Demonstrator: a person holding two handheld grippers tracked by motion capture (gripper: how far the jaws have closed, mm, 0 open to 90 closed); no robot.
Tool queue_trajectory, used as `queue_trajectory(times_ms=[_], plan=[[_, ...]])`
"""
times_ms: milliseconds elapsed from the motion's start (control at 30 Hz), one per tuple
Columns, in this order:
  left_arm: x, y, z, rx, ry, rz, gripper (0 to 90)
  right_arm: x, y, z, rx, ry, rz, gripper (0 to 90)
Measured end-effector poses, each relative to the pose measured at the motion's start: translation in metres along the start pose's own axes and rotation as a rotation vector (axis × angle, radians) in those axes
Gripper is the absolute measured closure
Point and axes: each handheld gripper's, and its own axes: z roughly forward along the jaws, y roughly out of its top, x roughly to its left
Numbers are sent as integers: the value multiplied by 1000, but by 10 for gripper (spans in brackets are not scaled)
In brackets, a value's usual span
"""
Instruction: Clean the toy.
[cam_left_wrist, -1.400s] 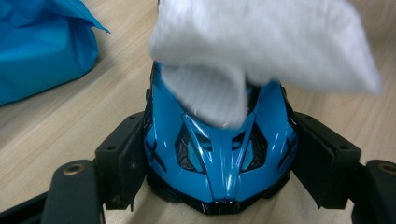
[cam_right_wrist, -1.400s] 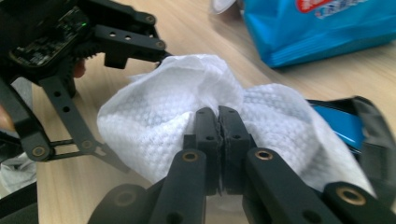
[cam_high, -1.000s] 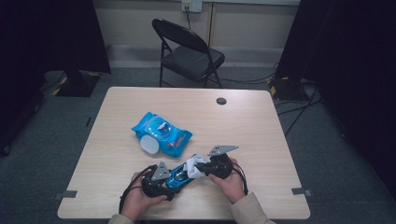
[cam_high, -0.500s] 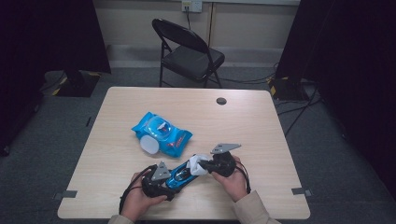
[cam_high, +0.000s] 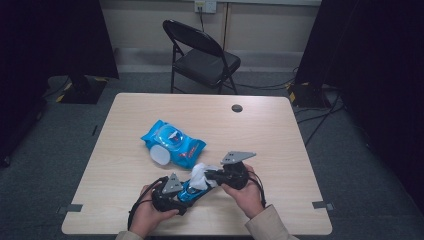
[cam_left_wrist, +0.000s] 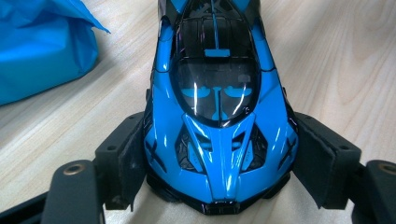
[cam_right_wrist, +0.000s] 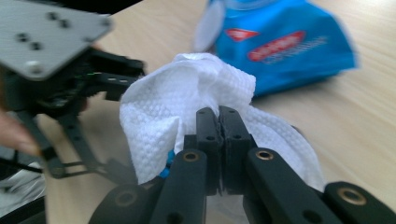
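The left gripper (cam_left_wrist: 219, 186) clamps the blue toy car (cam_left_wrist: 217, 116); the right gripper (cam_right_wrist: 218, 123) pinches a white wet wipe (cam_right_wrist: 196, 88) over it. Wiping looks underway, unfinished.

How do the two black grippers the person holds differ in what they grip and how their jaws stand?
The left gripper stands wide, its pads against the sides of a glossy blue toy car; the right gripper is pinched nearly shut on a crumpled white wipe. The left's load is hard and shiny, the right's soft and textured. The wipe rests over the car. Both grippers are black and hand-held.
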Motion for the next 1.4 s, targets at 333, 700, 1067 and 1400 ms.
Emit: queue_trajectory(times_ms=[333,700,1067,1400], plan=[[0,0,0,1,0,0,254,30,-1,56,86,66,-39,884],[0,0,0,1,-1,-2,255,30,-8,76,103,84,-14,884],[0,0,0,0,0,-4,255,24,-10,72,83,97,6,885],[0,0,0,-1,0,-4,255,14,-5,66,86,58,7,885]])
